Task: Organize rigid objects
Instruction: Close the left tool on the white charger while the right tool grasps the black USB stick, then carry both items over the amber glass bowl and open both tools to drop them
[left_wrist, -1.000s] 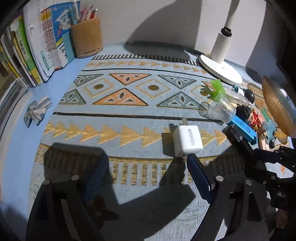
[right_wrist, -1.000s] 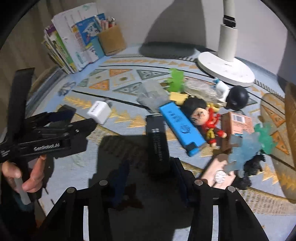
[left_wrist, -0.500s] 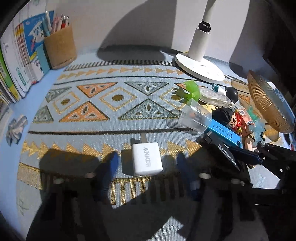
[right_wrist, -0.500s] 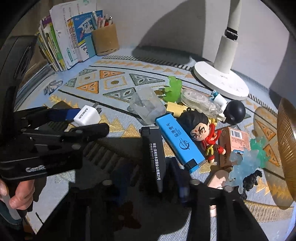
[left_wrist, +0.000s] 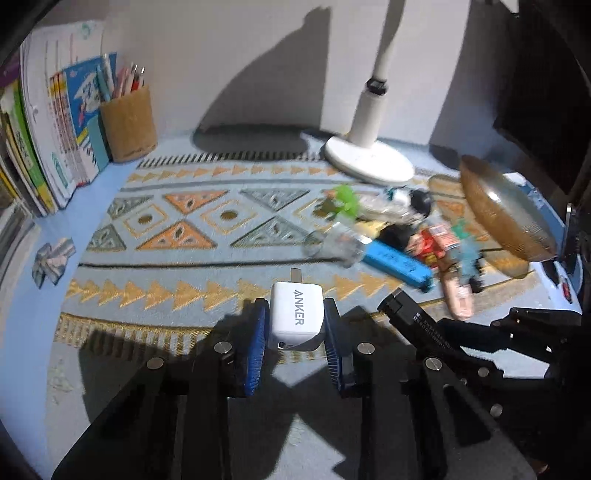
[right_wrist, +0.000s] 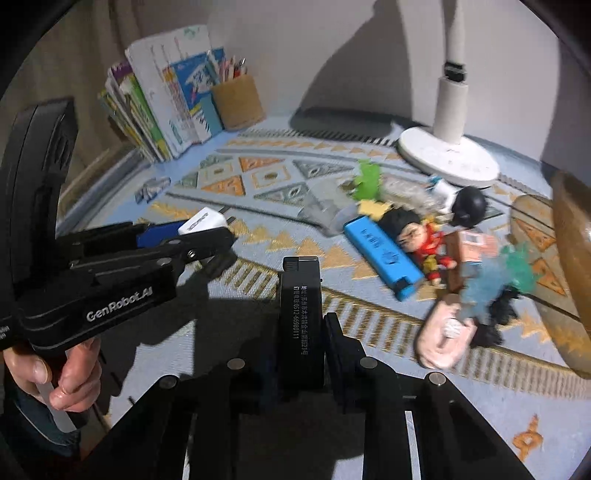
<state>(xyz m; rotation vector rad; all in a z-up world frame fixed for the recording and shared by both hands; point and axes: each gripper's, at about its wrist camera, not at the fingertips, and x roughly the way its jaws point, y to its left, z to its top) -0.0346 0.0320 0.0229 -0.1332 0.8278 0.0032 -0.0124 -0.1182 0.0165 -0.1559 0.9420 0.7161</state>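
Observation:
My left gripper (left_wrist: 294, 321) is shut on a white Anker charger (left_wrist: 295, 317) and holds it just above the patterned mat; it also shows in the right wrist view (right_wrist: 205, 221). My right gripper (right_wrist: 301, 332) is shut on a black lighter (right_wrist: 301, 314), also seen in the left wrist view (left_wrist: 413, 321). A pile of small items lies at right: a blue lighter (right_wrist: 382, 256), a red figurine (right_wrist: 421, 240), a clear plastic cup (right_wrist: 325, 212), a green toy (right_wrist: 365, 181), a black ball (right_wrist: 469, 205).
A patterned mat (left_wrist: 177, 236) covers the blue desk. Books (left_wrist: 40, 140) and a cork pen holder (left_wrist: 127, 125) stand at back left. A white lamp base (left_wrist: 369, 158) is at the back. A gold-brown bowl (left_wrist: 506, 214) sits at right. A crumpled wrapper (left_wrist: 51, 258) lies left.
Both grippers have closed: the left on the white charger, the right on the black lighter. Both objects are lifted slightly off the mat.

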